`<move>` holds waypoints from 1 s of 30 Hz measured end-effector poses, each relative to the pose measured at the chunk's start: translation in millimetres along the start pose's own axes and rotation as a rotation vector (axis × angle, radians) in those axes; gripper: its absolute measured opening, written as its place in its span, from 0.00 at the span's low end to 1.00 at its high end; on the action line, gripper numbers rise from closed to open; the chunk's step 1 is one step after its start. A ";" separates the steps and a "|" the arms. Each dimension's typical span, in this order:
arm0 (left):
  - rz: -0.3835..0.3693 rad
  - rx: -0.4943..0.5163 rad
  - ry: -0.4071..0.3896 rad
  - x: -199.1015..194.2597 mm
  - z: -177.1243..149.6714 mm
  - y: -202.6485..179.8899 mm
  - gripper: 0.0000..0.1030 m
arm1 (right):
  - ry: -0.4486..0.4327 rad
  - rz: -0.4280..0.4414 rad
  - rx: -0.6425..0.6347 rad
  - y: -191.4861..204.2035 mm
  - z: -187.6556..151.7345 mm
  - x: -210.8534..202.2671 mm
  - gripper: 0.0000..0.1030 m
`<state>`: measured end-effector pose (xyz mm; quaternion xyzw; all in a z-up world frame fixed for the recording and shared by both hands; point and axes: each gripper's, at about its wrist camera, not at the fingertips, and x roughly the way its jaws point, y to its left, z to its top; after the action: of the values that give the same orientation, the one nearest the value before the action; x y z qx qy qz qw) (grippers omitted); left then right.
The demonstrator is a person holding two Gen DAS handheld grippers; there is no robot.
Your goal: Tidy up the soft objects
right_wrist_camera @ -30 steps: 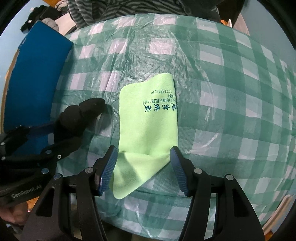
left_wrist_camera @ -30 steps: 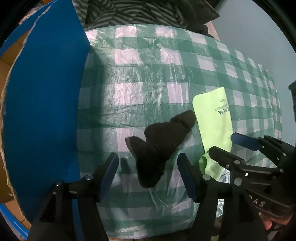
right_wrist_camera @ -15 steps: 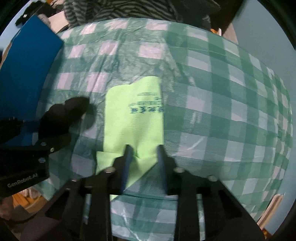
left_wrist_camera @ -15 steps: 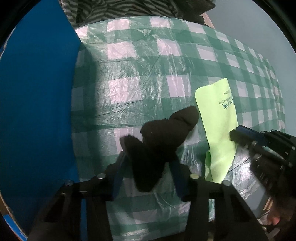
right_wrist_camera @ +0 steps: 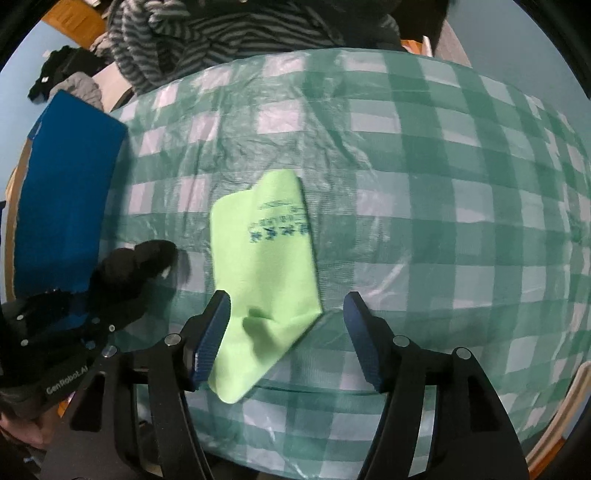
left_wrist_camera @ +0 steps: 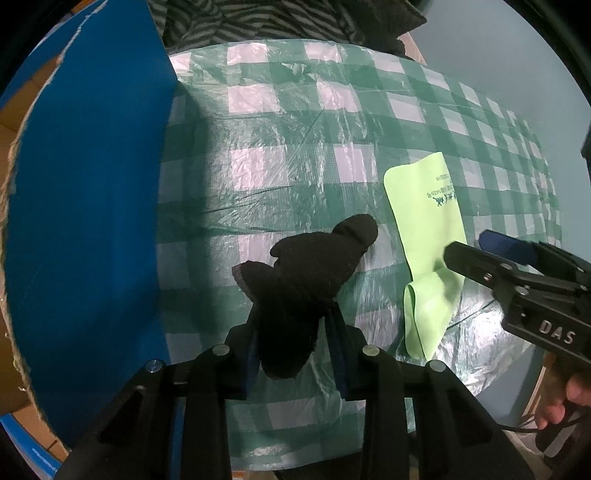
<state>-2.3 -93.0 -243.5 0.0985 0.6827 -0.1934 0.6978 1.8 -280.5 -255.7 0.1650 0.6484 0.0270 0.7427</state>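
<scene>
A black sock [left_wrist_camera: 306,273] is pinched in my left gripper [left_wrist_camera: 295,332], its toe end raised over the green checked tablecloth [left_wrist_camera: 280,147]; it also shows in the right wrist view [right_wrist_camera: 133,266]. A lime green cloth [right_wrist_camera: 266,258] with printed text lies on the tablecloth, near end folded up. My right gripper [right_wrist_camera: 288,325] is open, its fingers either side of the cloth's near end. The cloth also shows in the left wrist view [left_wrist_camera: 428,229], with the right gripper [left_wrist_camera: 480,251] over it.
A blue cardboard box [left_wrist_camera: 85,192] stands at the left of the table, also in the right wrist view [right_wrist_camera: 62,192]. Striped and dark clothes [right_wrist_camera: 221,33] are piled beyond the far edge. The table's near edge is close below both grippers.
My left gripper closed on the black sock and lifted it a little. My right gripper closed on the green cloth, then opened again, leaving its near end folded.
</scene>
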 end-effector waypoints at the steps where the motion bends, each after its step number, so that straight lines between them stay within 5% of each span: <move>1: 0.000 -0.001 -0.002 -1.7 -2.0 -1.7 0.31 | -0.001 -0.005 -0.010 3.1 1.6 1.9 0.63; 8: -0.003 -0.020 -0.011 -0.3 -15.0 -10.5 0.31 | 0.002 -0.056 -0.056 30.0 -0.3 17.0 0.64; 17: -0.008 -0.021 -0.012 3.8 -7.6 -1.3 0.31 | -0.052 -0.227 -0.163 57.2 -5.7 32.2 0.66; 21: -0.011 -0.012 -0.017 8.7 -13.8 1.0 0.31 | -0.059 -0.217 -0.147 55.5 -5.0 33.1 0.64; 24: -0.009 -0.004 -0.022 7.6 -15.3 1.0 0.31 | -0.070 -0.214 -0.146 49.3 -6.2 26.1 0.44; 27: -0.010 0.000 -0.029 7.1 -16.4 2.3 0.31 | -0.073 -0.188 -0.138 45.9 -8.2 20.8 0.11; 30: -0.012 0.005 -0.035 4.7 -17.0 3.1 0.30 | -0.059 -0.117 -0.087 35.0 -5.5 17.7 0.09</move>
<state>-16.7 -84.0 -249.4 0.0927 0.6706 -0.2007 0.7081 5.3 -241.8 -263.3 0.0950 0.6329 0.0070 0.7684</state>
